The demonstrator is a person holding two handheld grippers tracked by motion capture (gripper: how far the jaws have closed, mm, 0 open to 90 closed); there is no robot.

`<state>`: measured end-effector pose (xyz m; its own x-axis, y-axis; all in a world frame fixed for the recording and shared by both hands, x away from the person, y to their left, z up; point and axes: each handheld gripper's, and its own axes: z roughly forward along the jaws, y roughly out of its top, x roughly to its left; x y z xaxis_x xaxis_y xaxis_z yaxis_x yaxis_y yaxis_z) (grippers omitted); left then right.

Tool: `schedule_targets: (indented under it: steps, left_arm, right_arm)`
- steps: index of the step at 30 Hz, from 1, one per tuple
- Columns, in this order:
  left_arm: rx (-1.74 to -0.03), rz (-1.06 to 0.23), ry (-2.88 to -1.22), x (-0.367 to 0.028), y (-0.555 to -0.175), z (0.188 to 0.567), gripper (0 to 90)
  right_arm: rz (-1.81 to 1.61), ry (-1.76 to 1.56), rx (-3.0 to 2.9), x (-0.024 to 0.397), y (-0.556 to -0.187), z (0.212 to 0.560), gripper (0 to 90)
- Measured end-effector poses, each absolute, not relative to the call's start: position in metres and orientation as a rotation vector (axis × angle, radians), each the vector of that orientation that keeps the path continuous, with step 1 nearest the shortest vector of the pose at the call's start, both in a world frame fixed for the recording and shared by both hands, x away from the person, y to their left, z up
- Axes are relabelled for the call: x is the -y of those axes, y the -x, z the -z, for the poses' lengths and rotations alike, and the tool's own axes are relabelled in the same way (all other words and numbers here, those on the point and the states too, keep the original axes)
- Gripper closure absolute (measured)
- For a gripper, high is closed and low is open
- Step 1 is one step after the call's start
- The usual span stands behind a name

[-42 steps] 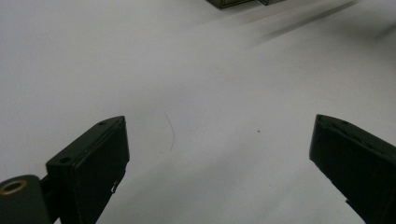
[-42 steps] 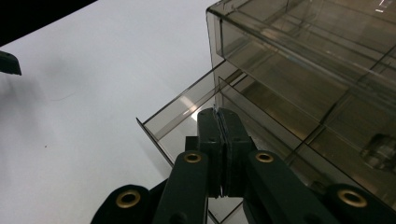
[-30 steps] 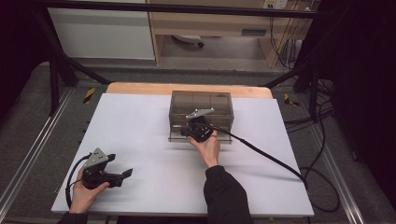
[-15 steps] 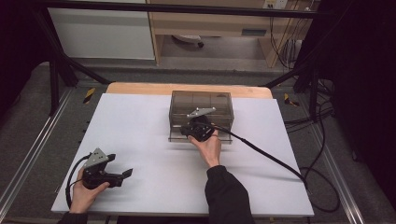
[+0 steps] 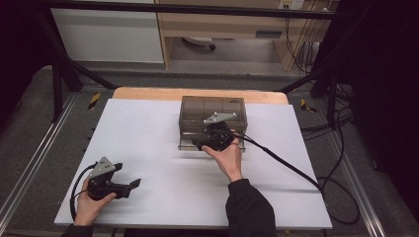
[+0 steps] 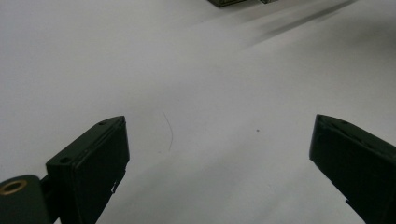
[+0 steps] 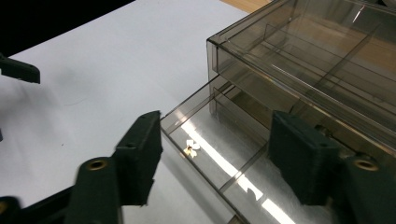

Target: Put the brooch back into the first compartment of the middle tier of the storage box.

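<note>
Care is needed: right gripper [image 7: 215, 154], jaws open around the drawer [image 7: 224, 154] front, should pull straight; left gripper [image 5: 129, 186] rests open.

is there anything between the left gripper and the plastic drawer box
Nothing visible: bare white table lies between the open left gripper and the box. The right gripper is at the box's pulled-out drawer.

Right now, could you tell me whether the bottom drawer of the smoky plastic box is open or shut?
Open, partly: the drawer sticks out from under the box, its divided floor exposed between the right gripper jaws.
</note>
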<state>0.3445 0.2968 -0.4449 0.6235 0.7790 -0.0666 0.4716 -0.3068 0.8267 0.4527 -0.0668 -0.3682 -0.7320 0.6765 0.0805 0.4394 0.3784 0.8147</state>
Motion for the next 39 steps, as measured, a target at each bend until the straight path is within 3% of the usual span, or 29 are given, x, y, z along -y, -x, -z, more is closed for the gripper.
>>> schedule_targets:
  steps: [6, 15, 20, 39]
  left_arm:
    - [-0.986, -0.439, -1.969, -0.297, -0.345, 0.445, 4.7]
    - [-0.986, -0.439, -1.973, -0.296, -0.345, 0.445, 4.7]
    - [-0.986, -0.438, -1.978, -0.296, -0.345, 0.446, 4.6]
    - [-0.981, -0.435, -1.985, -0.295, -0.345, 0.446, 4.5]
  right_arm:
    - [-1.335, -1.012, -2.334, 0.084, -0.443, 0.362, 19.0]
    - [-1.297, -1.060, -2.321, 0.119, -0.429, 0.361, 4.4]
    - [-1.311, -1.094, -2.316, 0.141, -0.422, 0.364, 0.6]
    - [-1.346, -1.138, -2.329, 0.204, -0.391, 0.395, 0.5]
